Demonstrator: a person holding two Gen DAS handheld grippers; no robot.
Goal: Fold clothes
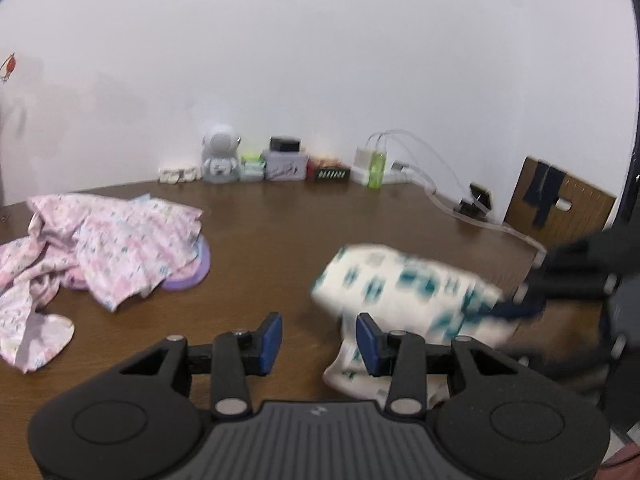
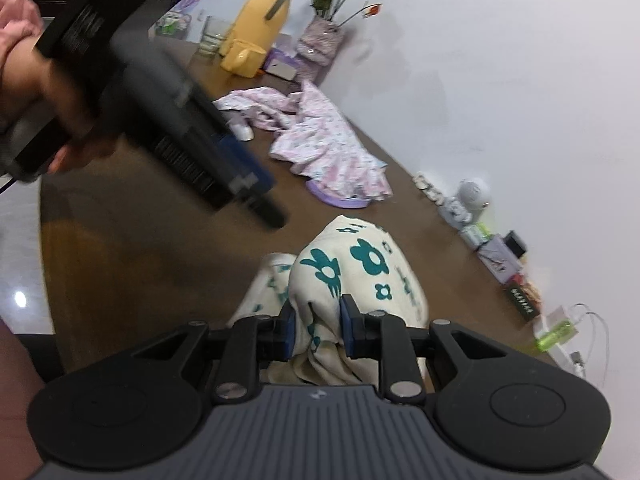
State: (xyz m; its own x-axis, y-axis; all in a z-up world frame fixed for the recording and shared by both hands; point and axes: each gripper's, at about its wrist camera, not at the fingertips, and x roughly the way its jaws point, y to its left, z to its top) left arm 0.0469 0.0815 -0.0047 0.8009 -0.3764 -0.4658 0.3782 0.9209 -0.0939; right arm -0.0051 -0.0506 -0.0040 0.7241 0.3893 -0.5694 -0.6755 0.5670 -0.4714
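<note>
A cream garment with teal flowers (image 1: 404, 288) lies bunched on the brown table (image 1: 280, 232), right of centre. My right gripper (image 2: 318, 332) is shut on a fold of this cream garment (image 2: 360, 264), which bulges up past the blue pads. The left wrist view shows that right gripper (image 1: 516, 308) blurred at the cloth's right end. My left gripper (image 1: 319, 346) stands open just left of the cloth, with bare table between its fingers. In the right wrist view it shows as a blur (image 2: 256, 192), held by a hand. A crumpled pink patterned garment (image 1: 120, 240) lies at the table's left.
A purple flat item (image 1: 192, 276) peeks from under the pink garment. Along the wall stand a small astronaut figure (image 1: 219, 156), boxes (image 1: 286, 164), a green bottle (image 1: 376, 170) and cables (image 1: 440, 196). A yellow jug (image 2: 260, 20), a glass and a flower vase (image 2: 320, 36) stand at the far end.
</note>
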